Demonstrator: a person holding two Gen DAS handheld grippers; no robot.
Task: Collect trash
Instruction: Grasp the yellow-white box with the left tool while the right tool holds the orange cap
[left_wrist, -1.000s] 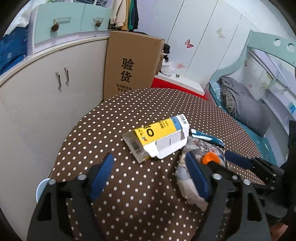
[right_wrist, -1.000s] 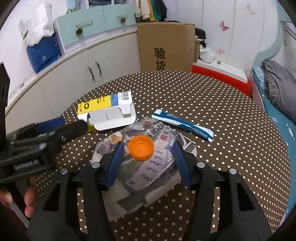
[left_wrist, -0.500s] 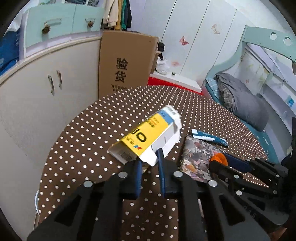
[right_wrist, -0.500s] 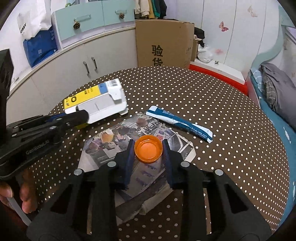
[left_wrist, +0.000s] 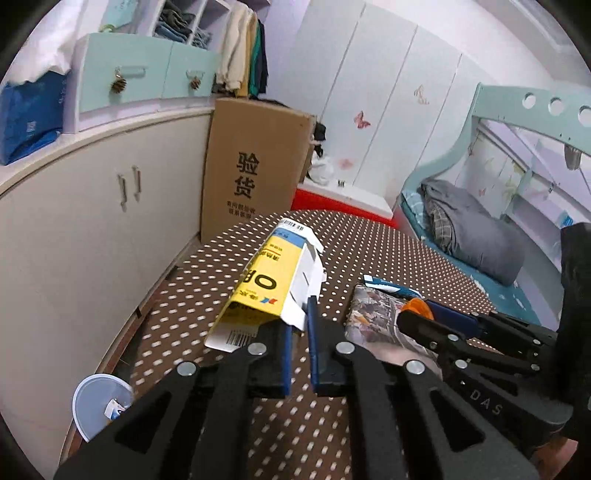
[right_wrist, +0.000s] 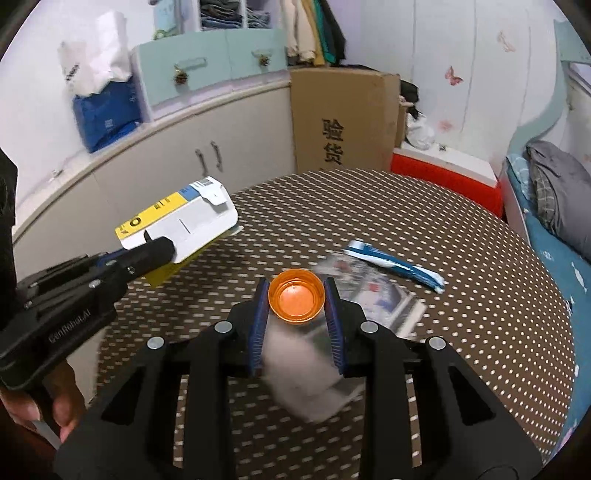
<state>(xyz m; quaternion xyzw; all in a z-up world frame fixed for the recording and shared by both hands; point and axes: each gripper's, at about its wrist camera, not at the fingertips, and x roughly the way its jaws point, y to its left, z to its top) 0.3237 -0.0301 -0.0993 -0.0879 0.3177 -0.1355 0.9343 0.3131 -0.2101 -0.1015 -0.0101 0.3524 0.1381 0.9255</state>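
My left gripper (left_wrist: 299, 325) is shut on the edge of a yellow, white and blue carton (left_wrist: 273, 280) and holds it tilted above the polka-dot table (left_wrist: 258, 417). The carton also shows in the right wrist view (right_wrist: 177, 227). My right gripper (right_wrist: 295, 295) is shut on an orange bottle cap (right_wrist: 296, 296), lifted above a printed paper sheet (right_wrist: 376, 291). The cap also shows in the left wrist view (left_wrist: 417, 307). A blue and white wrapper (right_wrist: 395, 262) lies on the table beyond the paper.
A blue bin (left_wrist: 99, 402) with some trash in it stands on the floor left of the table. A large cardboard box (left_wrist: 255, 166), white cabinets (left_wrist: 92, 221) and a bed (left_wrist: 472, 236) surround the table.
Both grippers closed, the left on the carton and the right on the orange cap, then rose off the table with them. The carton now hangs tilted in the air.
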